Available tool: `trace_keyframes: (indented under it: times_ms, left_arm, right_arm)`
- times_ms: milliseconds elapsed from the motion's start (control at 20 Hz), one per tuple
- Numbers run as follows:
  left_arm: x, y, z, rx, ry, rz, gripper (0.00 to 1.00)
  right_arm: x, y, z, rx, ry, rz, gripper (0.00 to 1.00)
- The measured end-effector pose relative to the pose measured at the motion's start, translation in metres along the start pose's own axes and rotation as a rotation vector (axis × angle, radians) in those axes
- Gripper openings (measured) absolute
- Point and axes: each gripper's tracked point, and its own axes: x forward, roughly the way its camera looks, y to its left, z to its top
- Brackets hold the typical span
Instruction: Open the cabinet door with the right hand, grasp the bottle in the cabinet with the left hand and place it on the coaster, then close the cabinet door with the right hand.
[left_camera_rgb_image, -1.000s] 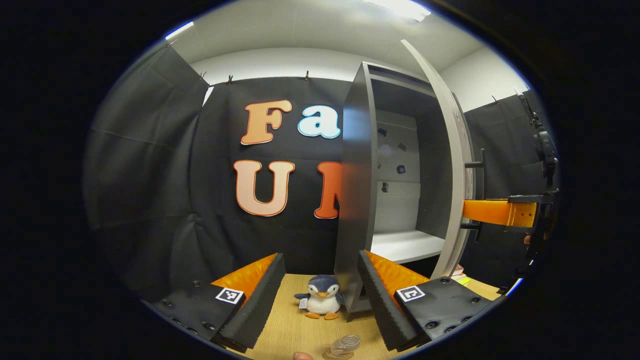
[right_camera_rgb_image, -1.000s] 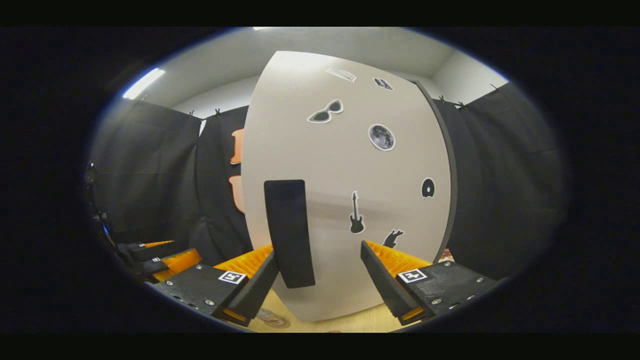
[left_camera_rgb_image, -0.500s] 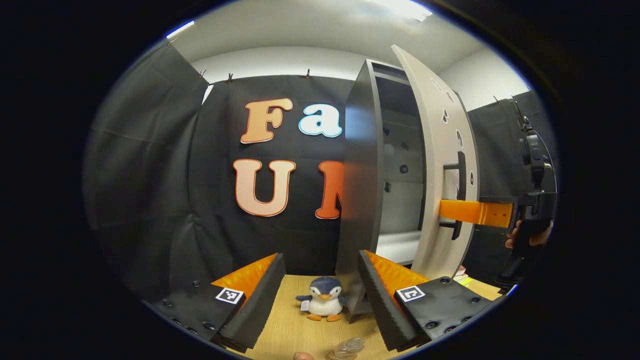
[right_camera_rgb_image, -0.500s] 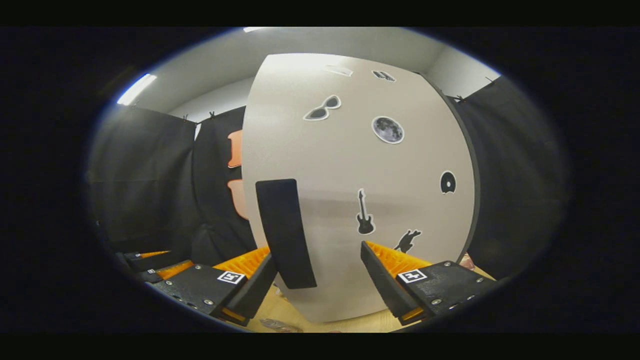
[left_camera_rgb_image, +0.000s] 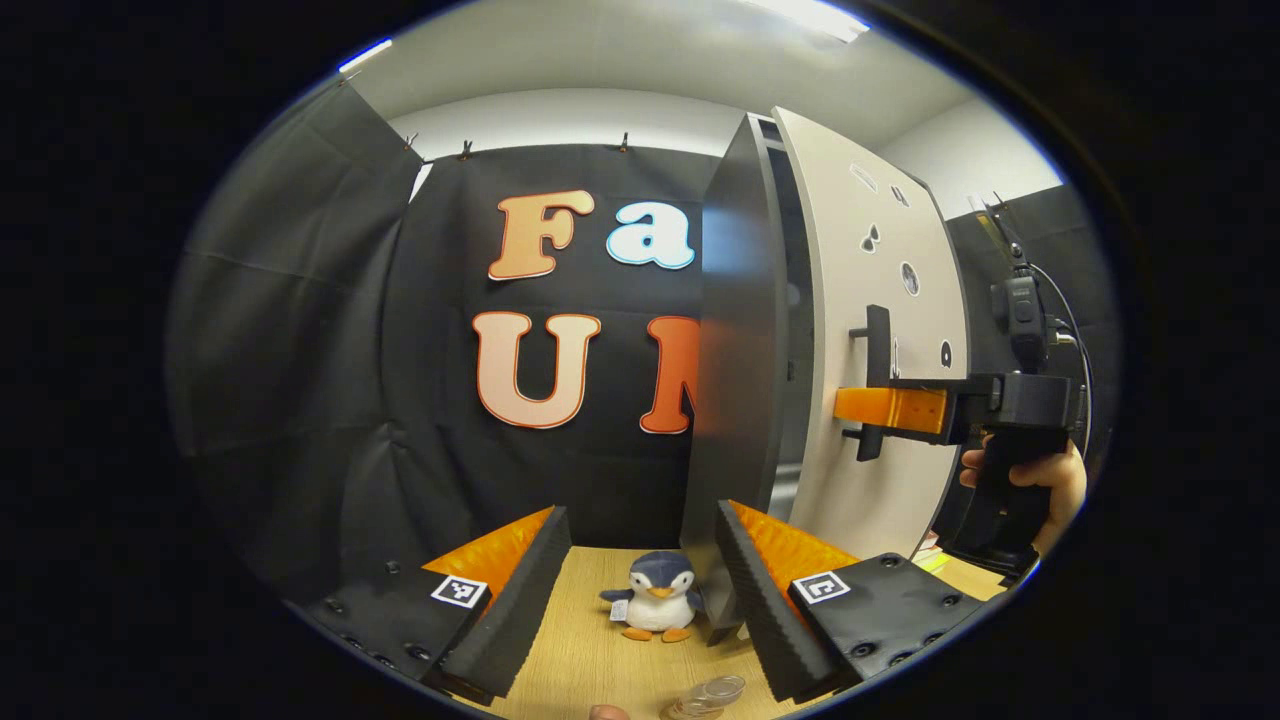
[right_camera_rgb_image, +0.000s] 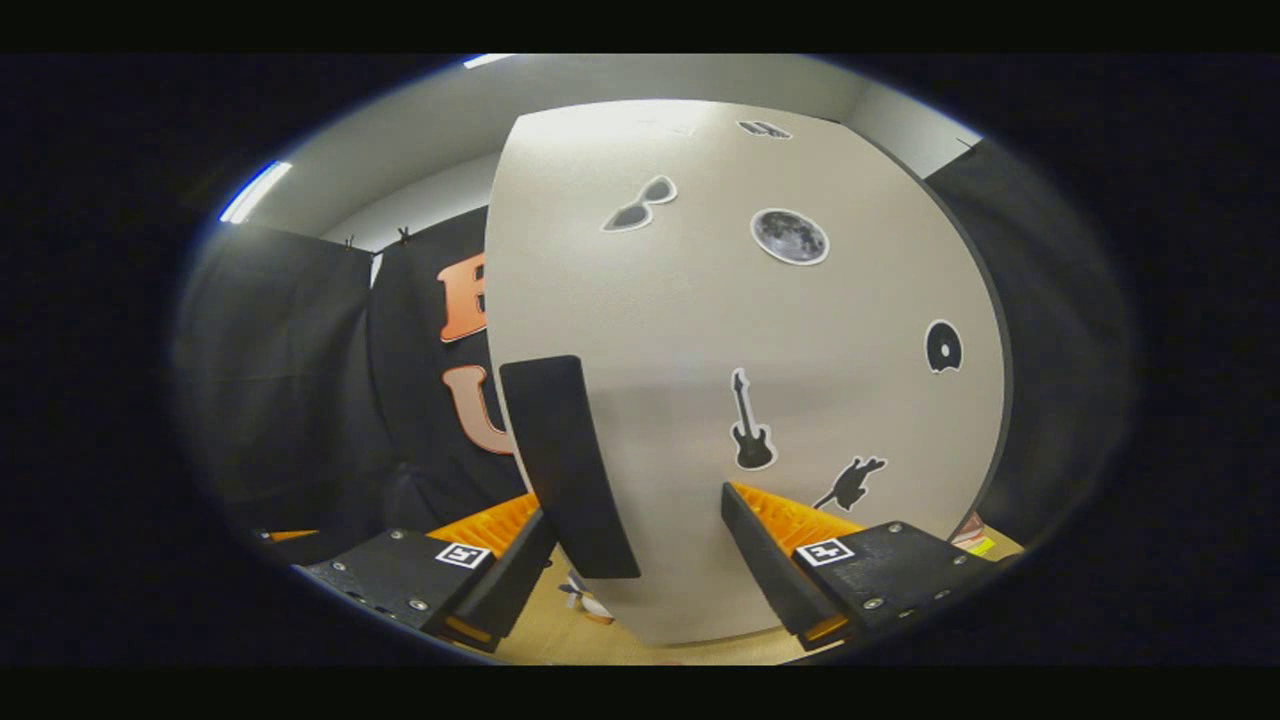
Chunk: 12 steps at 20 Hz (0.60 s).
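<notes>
The tall grey cabinet (left_camera_rgb_image: 740, 350) stands right of centre in the left gripper view. Its pale door (left_camera_rgb_image: 880, 250) leaves a narrow gap at the frame. My right gripper (left_camera_rgb_image: 890, 408) reaches the door beside the black handle (left_camera_rgb_image: 877, 380). In the right gripper view the stickered door (right_camera_rgb_image: 720, 330) is close in front. My right gripper (right_camera_rgb_image: 635, 555) is open, with the handle (right_camera_rgb_image: 565, 465) standing just inside its left finger. My left gripper (left_camera_rgb_image: 640, 512) is open and holds nothing. The clear bottle (left_camera_rgb_image: 708, 692) stands on the table below it; what is under the bottle is cut off.
A plush penguin (left_camera_rgb_image: 655, 600) sits on the wooden table (left_camera_rgb_image: 590, 650) by the cabinet's foot. A hand (left_camera_rgb_image: 1040, 480) holds the right gripper at the far right. Some coloured flat items (left_camera_rgb_image: 930, 558) lie by the cabinet's right side.
The door has swung from about half open to almost shut, and my right gripper has gone with it at the handle. My left gripper has barely moved.
</notes>
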Motion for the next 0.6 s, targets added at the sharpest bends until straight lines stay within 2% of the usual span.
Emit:
trace_keyframes:
  times_ms: [350, 400, 550, 600]
  left_arm:
    - [0.006, 0.006, -0.002, -0.001, 0.007, 0.004, 0.95]
    - [0.006, 0.007, -0.003, -0.001, 0.007, 0.004, 0.95]
    - [0.004, 0.012, -0.002, 0.001, 0.004, 0.008, 0.95]
    - [0.005, 0.014, -0.002, 0.001, 0.006, 0.011, 0.95]
  right_arm:
    - [0.016, -0.006, 0.001, -0.028, -0.006, -0.071, 0.95]
    - [0.017, -0.006, 0.0, -0.03, -0.007, -0.081, 0.98]
    - [0.019, -0.007, 0.0, -0.034, -0.005, -0.101, 0.95]
    - [0.019, -0.006, 0.002, -0.035, -0.012, -0.107, 0.98]
